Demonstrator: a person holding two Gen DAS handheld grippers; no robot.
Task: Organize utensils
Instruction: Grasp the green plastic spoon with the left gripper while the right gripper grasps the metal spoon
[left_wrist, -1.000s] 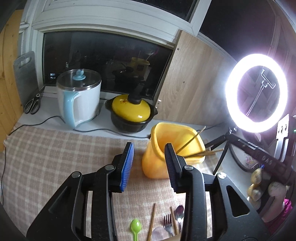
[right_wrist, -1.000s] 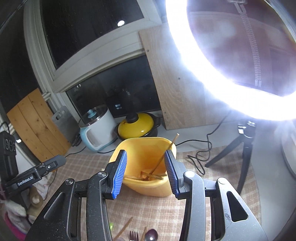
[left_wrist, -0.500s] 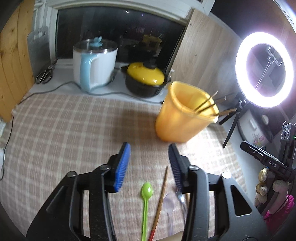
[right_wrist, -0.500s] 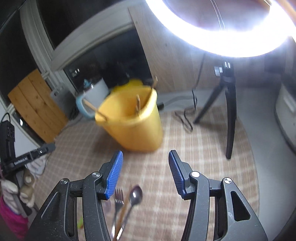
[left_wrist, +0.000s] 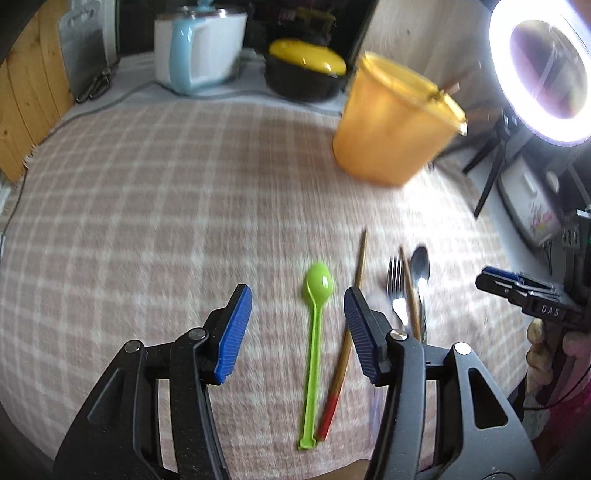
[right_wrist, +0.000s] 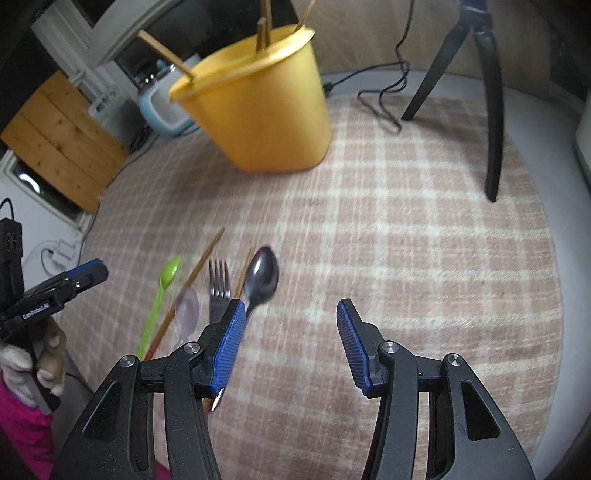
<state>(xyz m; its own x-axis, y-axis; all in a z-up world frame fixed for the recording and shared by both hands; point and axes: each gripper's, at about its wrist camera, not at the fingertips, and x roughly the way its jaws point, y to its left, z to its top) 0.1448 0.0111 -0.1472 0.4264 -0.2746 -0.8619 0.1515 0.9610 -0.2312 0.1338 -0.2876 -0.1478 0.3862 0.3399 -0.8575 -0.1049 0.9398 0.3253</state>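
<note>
A yellow tub (left_wrist: 391, 129) (right_wrist: 262, 107) holding several chopsticks stands on the checked cloth. Nearer lie a green plastic spoon (left_wrist: 314, 332) (right_wrist: 162, 295), a red-tipped chopstick (left_wrist: 347, 339) (right_wrist: 184, 291), a metal fork (left_wrist: 395, 288) (right_wrist: 218, 291), another chopstick (left_wrist: 410, 291), a metal spoon (left_wrist: 420, 273) (right_wrist: 260, 280) and a clear plastic spoon (right_wrist: 186, 310). My left gripper (left_wrist: 297, 328) is open, low over the green spoon. My right gripper (right_wrist: 290, 343) is open and empty, just right of the metal spoon; it also shows in the left wrist view (left_wrist: 517, 291).
A white and blue kettle (left_wrist: 195, 44) and a yellow-lidded black pot (left_wrist: 306, 70) stand on the sill behind the cloth. A ring light (left_wrist: 543, 70) on a black tripod (right_wrist: 476, 92) stands at the right, with a cable (right_wrist: 384, 96) beside it.
Both grippers have dropped and pulled back from the tub toward the utensils on the cloth. The green spoon now lies between the left gripper's open fingers. Both stay open.
</note>
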